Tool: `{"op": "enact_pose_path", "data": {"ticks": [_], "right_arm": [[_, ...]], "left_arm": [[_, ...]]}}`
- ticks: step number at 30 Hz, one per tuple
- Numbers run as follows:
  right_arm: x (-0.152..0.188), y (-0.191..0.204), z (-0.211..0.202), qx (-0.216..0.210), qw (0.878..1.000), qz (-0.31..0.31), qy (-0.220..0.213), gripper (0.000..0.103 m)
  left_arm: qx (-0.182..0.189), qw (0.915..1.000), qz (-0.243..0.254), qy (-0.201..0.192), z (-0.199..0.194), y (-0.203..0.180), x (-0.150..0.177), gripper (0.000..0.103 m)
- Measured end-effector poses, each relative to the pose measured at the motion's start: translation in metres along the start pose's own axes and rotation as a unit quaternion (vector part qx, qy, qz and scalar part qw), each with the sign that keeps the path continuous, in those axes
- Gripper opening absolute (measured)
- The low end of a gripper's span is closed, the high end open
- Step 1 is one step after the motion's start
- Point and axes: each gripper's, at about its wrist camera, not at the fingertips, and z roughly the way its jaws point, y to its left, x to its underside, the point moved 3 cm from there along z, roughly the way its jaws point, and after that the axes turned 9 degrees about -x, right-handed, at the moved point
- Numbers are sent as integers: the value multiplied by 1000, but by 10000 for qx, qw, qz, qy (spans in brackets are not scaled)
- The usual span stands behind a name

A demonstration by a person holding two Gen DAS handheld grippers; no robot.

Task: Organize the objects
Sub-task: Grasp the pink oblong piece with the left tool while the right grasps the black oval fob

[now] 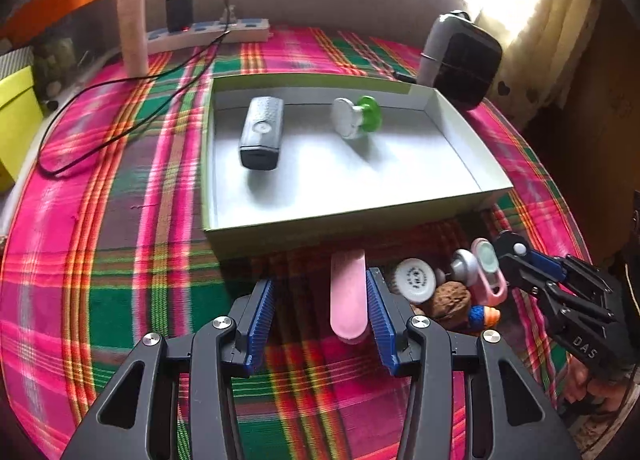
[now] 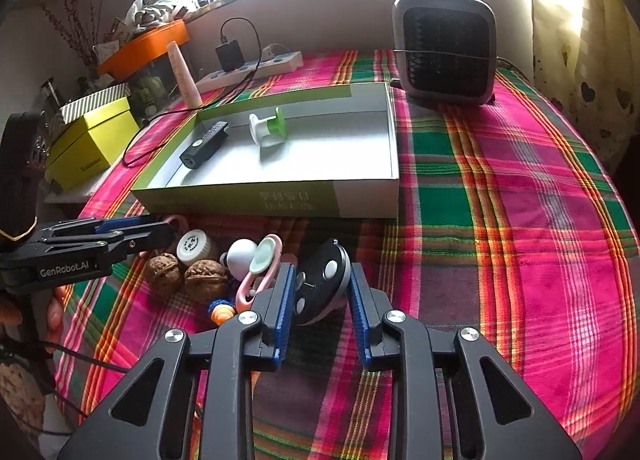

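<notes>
My left gripper (image 1: pixel 320 280) stands open over the plaid cloth. A pink bar (image 1: pixel 348 292) lies between its pads, close to the right one, with a gap on the left. My right gripper (image 2: pixel 323 272) is shut on a black oval fob (image 2: pixel 320 284) with white buttons. Left of the fob lies a pile: two walnuts (image 2: pixel 206 280), a white cap (image 2: pixel 194 246), a pink clip (image 2: pixel 260 264) and a small orange-blue piece (image 2: pixel 222 310). Behind them a shallow green-sided box (image 2: pixel 240 200) holds a dark grey lamp-like device (image 2: pixel 204 144) and a green-white knob (image 2: pixel 268 128).
A dark heater (image 2: pixel 444 48) stands at the box's far right corner. A power strip (image 2: pixel 256 68) with a charger and a trailing black cable, plus an upright pale tube (image 2: pixel 184 76), sit at the back left. A yellow box (image 2: pixel 92 140) is at the left edge.
</notes>
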Motion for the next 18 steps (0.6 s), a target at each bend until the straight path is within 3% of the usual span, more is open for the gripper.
{"op": "enact_pose_path", "data": {"ticks": [14, 18], "right_arm": [[0, 0, 1, 51, 10000, -25, 33, 28], [1, 0, 1, 50, 10000, -19, 36, 28]], "left_arm": [[-181, 9996, 190, -42, 6, -13, -1, 43], [-137, 9997, 172, -56, 6, -13, -1, 33]]}}
